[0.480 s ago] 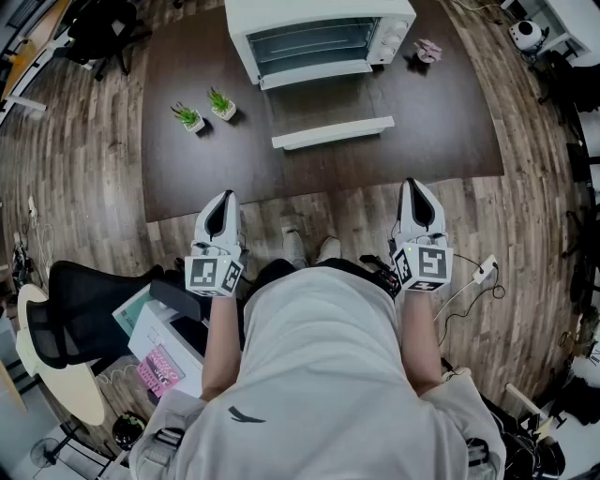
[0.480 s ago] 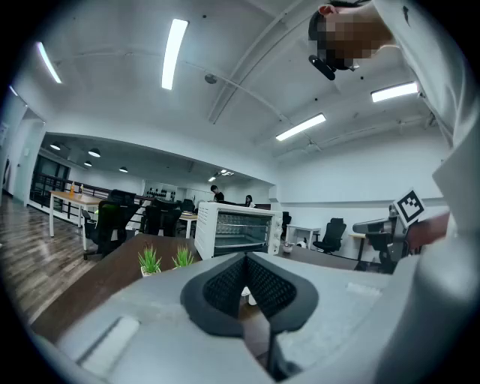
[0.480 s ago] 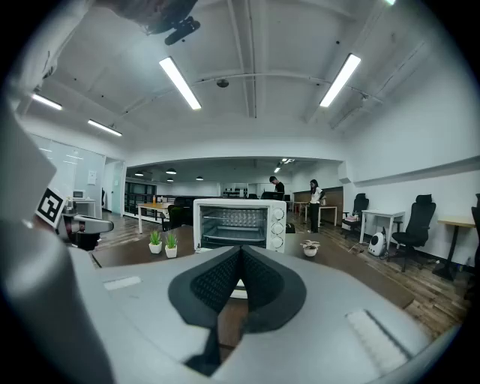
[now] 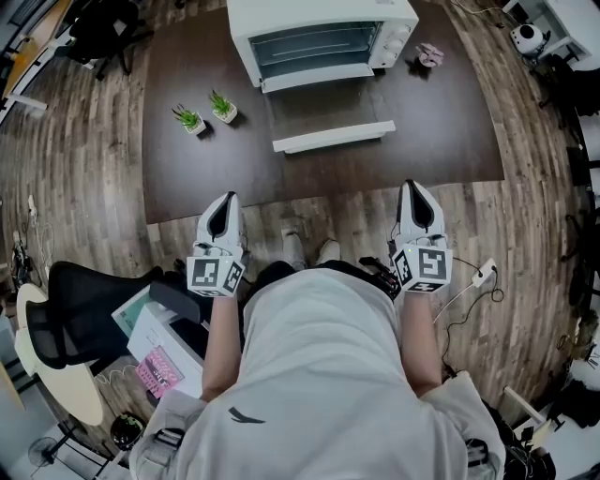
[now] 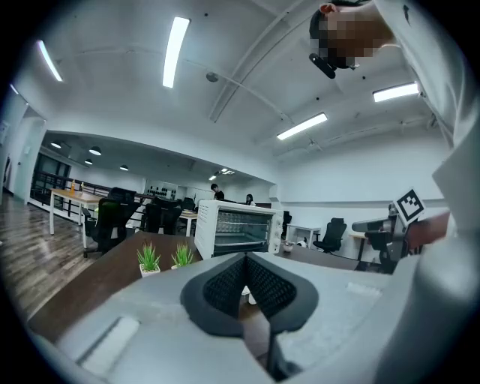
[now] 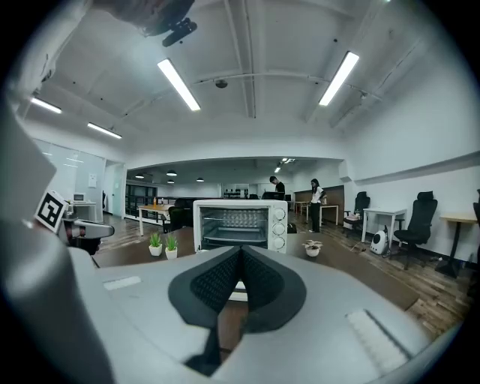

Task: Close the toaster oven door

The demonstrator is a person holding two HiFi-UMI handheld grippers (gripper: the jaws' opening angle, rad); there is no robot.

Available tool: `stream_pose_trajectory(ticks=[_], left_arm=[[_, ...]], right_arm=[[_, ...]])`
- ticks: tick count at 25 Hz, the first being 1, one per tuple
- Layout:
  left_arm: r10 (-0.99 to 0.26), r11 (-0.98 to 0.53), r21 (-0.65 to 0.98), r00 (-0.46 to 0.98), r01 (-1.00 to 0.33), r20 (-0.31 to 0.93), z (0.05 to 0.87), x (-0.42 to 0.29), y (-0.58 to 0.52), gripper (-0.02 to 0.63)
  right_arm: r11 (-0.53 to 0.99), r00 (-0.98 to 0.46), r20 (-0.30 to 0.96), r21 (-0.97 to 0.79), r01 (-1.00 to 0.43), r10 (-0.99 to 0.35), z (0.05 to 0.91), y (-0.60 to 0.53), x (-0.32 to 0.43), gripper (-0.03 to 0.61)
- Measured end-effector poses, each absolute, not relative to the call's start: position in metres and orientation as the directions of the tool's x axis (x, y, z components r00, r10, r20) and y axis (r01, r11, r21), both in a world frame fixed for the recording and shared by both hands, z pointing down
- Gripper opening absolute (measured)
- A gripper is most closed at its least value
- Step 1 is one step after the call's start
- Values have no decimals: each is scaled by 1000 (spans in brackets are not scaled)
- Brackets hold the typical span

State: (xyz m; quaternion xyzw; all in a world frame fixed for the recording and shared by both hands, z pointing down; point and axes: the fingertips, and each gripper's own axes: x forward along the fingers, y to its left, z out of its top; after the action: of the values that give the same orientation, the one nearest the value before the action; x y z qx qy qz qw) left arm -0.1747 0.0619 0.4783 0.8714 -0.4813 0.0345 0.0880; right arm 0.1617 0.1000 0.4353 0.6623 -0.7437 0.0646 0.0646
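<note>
Little has moved — the left gripper (image 4: pixel 223 208) and right gripper (image 4: pixel 417 197) stay pinched shut, empty, well short of the oven (image 4: pixel 323 42), whose door (image 4: pixel 330 122) lies open — closing not begun.

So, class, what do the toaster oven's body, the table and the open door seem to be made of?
Toaster oven body: probably painted sheet metal, smooth white, slight sheen.
Table: matt dark brown, perhaps wood veneer or laminate; cannot tell which.
Door: seemingly glass in a white frame; its panel looks dark like the surface beneath.

Pale grey T-shirt (image 4: pixel 319 375); white left claw (image 4: pixel 227 197) and right claw (image 4: pixel 413 184), black-padded, marker-cubed.
</note>
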Motion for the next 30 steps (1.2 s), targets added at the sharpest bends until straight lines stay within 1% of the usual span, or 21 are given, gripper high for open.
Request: stream_pose_trajectory(ticks=[8, 16, 23, 30], left_arm=[[-829, -525, 132, 541, -841, 146, 479, -174, 56, -6], [-814, -541, 143, 558, -829, 160, 482, -187, 44, -6], [-791, -563, 157, 584, -811, 180, 490, -198, 22, -6], [-756, -599, 197, 629, -776, 180, 497, -188, 1, -6]], right_arm=[[122, -122, 174, -7, -992, -977, 434, 93, 158, 3], [112, -114, 187, -21, -994, -976, 438, 84, 140, 2], [67, -71, 217, -23, -997, -974, 444, 70, 133, 3], [24, -20, 233, 11, -1000, -972, 441, 50, 136, 3]])
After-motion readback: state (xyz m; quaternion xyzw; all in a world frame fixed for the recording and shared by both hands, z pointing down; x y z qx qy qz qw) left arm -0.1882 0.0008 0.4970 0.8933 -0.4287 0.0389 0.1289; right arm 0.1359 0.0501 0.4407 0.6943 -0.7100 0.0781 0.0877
